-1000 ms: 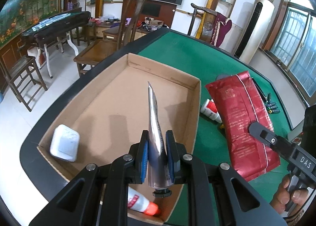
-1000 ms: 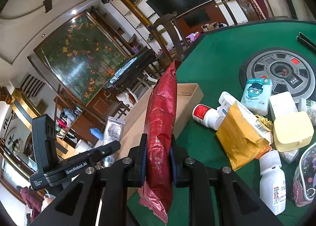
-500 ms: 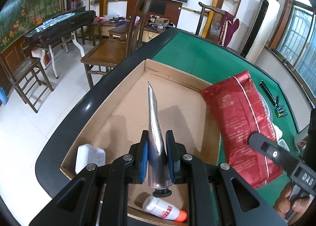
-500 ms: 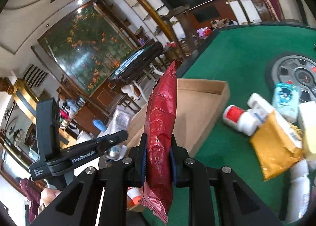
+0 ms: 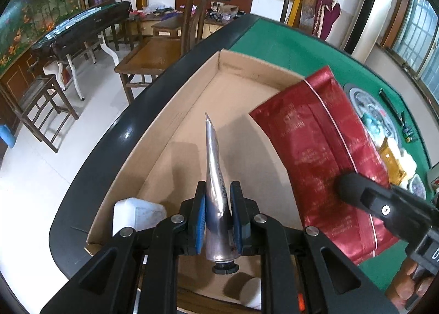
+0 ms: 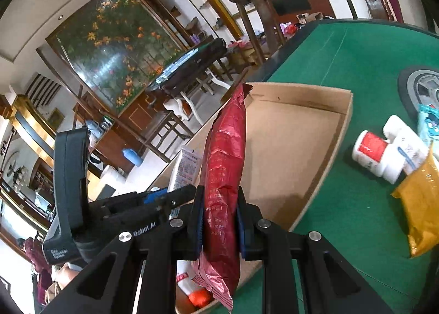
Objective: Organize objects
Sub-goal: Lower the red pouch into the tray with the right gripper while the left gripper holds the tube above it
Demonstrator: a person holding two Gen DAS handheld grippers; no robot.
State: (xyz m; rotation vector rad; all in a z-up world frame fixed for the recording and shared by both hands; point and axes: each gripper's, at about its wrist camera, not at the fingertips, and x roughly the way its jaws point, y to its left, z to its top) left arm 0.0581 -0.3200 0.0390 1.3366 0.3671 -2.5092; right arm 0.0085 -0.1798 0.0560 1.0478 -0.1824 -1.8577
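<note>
My left gripper (image 5: 218, 220) is shut on a silver tube (image 5: 216, 190) and holds it upright over the near end of the open cardboard box (image 5: 192, 100). My right gripper (image 6: 219, 223) is shut on a red foil bag (image 6: 226, 165) and holds it on edge over the box's (image 6: 337, 132) near right side. The red bag (image 5: 323, 149) also shows in the left wrist view, over the box's right wall. A white block (image 5: 137, 215) and a white tube with an orange cap (image 6: 192, 286) lie inside the box.
On the green felt table (image 6: 356, 61) right of the box lie white bottles (image 6: 376, 154), a yellow pouch (image 6: 422, 204) and a round grey disc (image 6: 422, 89). A wooden chair (image 5: 164, 47) stands beyond the table's dark rim.
Both grippers have moved left toward the box. The red bag now hangs over the box's right side instead of over the felt. The silver tube stays gripped.
</note>
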